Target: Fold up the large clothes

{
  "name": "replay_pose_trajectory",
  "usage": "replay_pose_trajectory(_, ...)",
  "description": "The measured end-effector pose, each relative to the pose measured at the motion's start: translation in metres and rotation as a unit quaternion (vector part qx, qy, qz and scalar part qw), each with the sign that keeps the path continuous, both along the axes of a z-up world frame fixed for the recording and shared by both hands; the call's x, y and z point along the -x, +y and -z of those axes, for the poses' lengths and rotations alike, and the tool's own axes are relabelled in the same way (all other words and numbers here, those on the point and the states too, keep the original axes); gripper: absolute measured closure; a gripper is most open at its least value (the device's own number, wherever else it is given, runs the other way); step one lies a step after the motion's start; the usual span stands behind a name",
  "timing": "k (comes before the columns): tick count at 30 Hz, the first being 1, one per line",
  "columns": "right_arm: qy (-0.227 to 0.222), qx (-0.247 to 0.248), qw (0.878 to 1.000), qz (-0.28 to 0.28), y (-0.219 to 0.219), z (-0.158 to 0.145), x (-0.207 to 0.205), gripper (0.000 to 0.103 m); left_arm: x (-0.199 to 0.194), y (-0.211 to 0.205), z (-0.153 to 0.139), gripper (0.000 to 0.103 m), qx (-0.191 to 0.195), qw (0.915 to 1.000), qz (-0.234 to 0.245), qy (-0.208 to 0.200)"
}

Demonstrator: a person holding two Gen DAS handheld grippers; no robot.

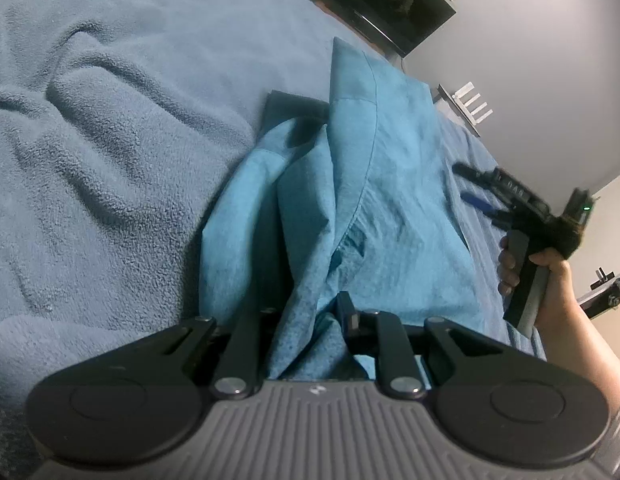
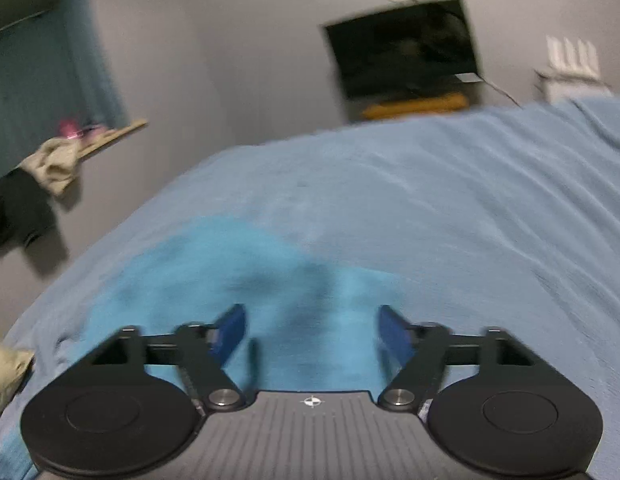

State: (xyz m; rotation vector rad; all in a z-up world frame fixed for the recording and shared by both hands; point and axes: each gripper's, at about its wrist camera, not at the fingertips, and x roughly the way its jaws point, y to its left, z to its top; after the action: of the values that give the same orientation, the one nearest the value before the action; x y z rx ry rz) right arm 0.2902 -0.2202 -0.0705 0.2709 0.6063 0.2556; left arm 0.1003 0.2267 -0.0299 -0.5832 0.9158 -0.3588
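The left gripper (image 1: 310, 320) pinches a bunched edge of the teal garment (image 1: 350, 184), which lies on the bed (image 1: 110, 120). The right gripper (image 2: 312, 334) hovers above the cloth, its fingers spread and empty. I judge a fold is starting; next the right must catch a free edge. The television (image 2: 402, 48) is far

bed (image 1: 110, 120) | blue fleece blanket (image 2: 430, 200) covers it | teal garment (image 1: 390, 200) lower centre, seemingly bunched
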Motion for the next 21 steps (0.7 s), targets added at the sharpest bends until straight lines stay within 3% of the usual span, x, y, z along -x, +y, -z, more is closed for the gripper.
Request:
replay_pose_trajectory(2, 0.050, -0.021, 0.999, 0.000, -0.024, 0.013, -0.016, 0.014, 0.000, -0.001, -0.001, 0.088, -0.006, 1.0000, 0.003, -0.003)
replay_pose_trajectory(4, 0.101, -0.092, 0.990, -0.021, -0.048, 0.030, -0.028, 0.005, 0.000, -0.003, -0.003, 0.088, -0.016, 0.9998, 0.007, -0.005)
replay_pose_trajectory(6, 0.152, -0.186, 0.969, -0.054, -0.068, 0.052, -0.040, 0.003, 0.001, -0.002, -0.003, 0.088, -0.015, 0.9999, 0.009, -0.003)
replay_pose_trajectory(8, 0.189, -0.238, 0.949, -0.082, -0.076, 0.073, -0.050, 0.000, -0.002, 0.002, 0.000, 0.088, 0.000, 1.0000, 0.006, 0.005)
replay_pose_trajectory(12, 0.208, -0.314, 0.919, -0.118, -0.078, 0.104, -0.062, 0.000, -0.006, 0.009, 0.009, 0.088, 0.022, 0.9996, 0.003, 0.020)
replay_pose_trajectory(15, 0.209, -0.343, 0.905, -0.139, -0.069, 0.116, -0.073, 0.000, -0.009, 0.014, 0.016, 0.087, 0.037, 0.9988, -0.001, 0.032)
replay_pose_trajectory(18, 0.192, -0.354, 0.906, -0.130, -0.057, 0.124, -0.085, 0.001, -0.016, 0.019, 0.025, 0.087, 0.054, 0.9974, -0.009, 0.047)
replay_pose_trajectory(20, 0.157, -0.342, 0.918, -0.121, -0.048, 0.117, -0.075, 0.012, -0.019, 0.020, 0.029, 0.087, 0.059, 0.9967, -0.011, 0.054)
replay_pose_trajectory(21, 0.137, -0.337, 0.924, -0.118, -0.047, 0.112, -0.069, 0.024, -0.022, 0.019, 0.030, 0.087, 0.058, 0.9968, -0.010, 0.054)
